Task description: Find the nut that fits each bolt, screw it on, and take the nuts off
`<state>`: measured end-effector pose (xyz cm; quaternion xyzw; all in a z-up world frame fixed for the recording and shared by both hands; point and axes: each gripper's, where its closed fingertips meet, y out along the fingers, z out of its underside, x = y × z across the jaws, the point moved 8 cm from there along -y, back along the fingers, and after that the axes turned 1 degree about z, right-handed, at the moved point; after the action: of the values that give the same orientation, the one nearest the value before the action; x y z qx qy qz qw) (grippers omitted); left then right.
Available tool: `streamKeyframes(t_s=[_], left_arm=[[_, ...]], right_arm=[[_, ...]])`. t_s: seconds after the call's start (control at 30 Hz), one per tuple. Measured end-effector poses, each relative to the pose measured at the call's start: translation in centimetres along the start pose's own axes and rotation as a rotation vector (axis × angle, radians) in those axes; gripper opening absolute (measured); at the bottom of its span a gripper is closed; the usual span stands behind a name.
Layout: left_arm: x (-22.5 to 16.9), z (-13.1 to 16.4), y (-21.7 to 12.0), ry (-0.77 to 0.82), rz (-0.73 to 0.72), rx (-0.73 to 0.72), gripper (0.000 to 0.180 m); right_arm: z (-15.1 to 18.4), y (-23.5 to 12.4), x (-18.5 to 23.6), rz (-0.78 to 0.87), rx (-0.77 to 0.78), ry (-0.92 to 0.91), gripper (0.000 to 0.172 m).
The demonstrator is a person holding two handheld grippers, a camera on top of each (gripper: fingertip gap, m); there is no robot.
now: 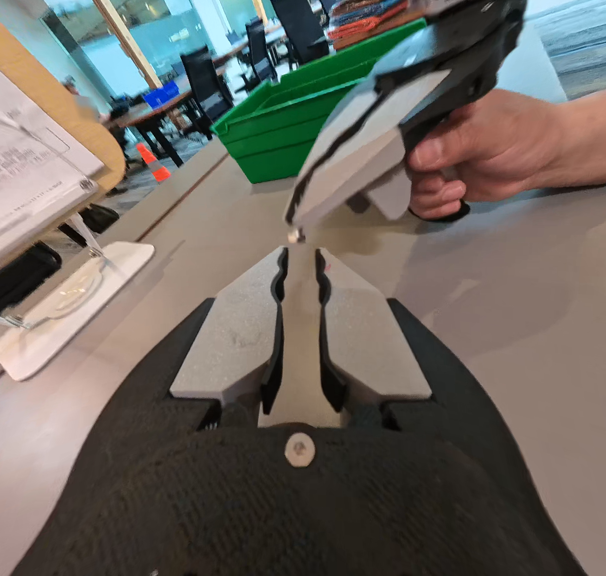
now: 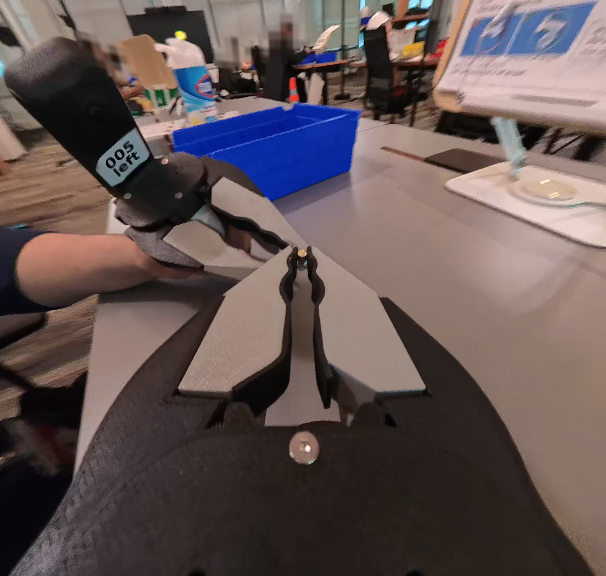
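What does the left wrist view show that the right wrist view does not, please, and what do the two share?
Only the left wrist view shows the green bin, the stacked folded cloth behind it, and the left gripper's fingers standing apart with nothing between them.

Only the right wrist view shows the blue bin, the spray bottle, and the small bolt seen end-on between the right gripper's fingers.

Both show the grey table, the white stand base, both grippers and the bolt.
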<state>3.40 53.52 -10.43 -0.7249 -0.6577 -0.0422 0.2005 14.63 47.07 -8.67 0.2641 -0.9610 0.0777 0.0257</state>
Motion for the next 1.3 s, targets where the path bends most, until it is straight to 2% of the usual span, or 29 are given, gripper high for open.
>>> streamKeyframes(t_s=[0.07,0.13,0.2,0.27,0.33,0.4,0.47,0.57,0.87,0.97,1.13,1.3], left_arm=[[0.4,0.7,0.3,-0.047,-0.007,0.055,0.035],[0.7,1.0,0.3,-0.062,-0.025,0.078,0.039],[0.9,1.0,0.1,-0.068,-0.037,0.072,0.038],[0.9,1.1,0.0,-0.066,-0.045,0.089,0.037],[0.6,1.2,0.2,-0.064,-0.04,0.11,0.036],[0.5,1.3,0.6,-0.062,-0.032,0.128,0.034],[0.6,1.4,0.9,-0.071,-0.032,0.147,0.034],[0.8,1.4,0.8,-0.085,-0.044,0.141,0.034],[0.9,1.5,0.9,-0.094,-0.049,0.145,0.033],[0.7,1.5,1.0,-0.081,-0.045,0.156,0.033],[0.7,1.7,1.2,-0.104,-0.024,0.195,0.038],[0.9,1.8,1.1,-0.129,-0.025,0.187,0.038]], right_arm=[[-1.1,-1.7,-0.8,0.123,-0.07,-0.057,0.002],[-2.7,-4.9,-2.2,0.274,-0.161,-0.077,0.002],[-4.1,-8.6,-4.3,0.431,-0.177,-0.079,0.002],[-5.8,-12.6,-6.3,0.672,-0.153,-0.178,0.002],[-6.8,-15.9,-8.2,0.893,-0.045,-0.259,0.002],[-6.3,-17.7,-9.9,0.996,0.095,-0.239,0.002],[-5.0,-18.7,-11.4,1.026,0.198,-0.193,0.003],[-3.5,-19.5,-12.5,1.054,0.249,-0.167,0.003],[-1.9,-21.2,-14.1,1.076,0.311,-0.081,0.003],[-1.3,-21.5,-14.6,1.072,0.341,-0.043,0.008],[-1.3,-22.1,-14.9,1.083,0.314,-0.022,0.021],[-3.7,-22.1,-13.1,1.083,0.205,-0.08,0.029]])
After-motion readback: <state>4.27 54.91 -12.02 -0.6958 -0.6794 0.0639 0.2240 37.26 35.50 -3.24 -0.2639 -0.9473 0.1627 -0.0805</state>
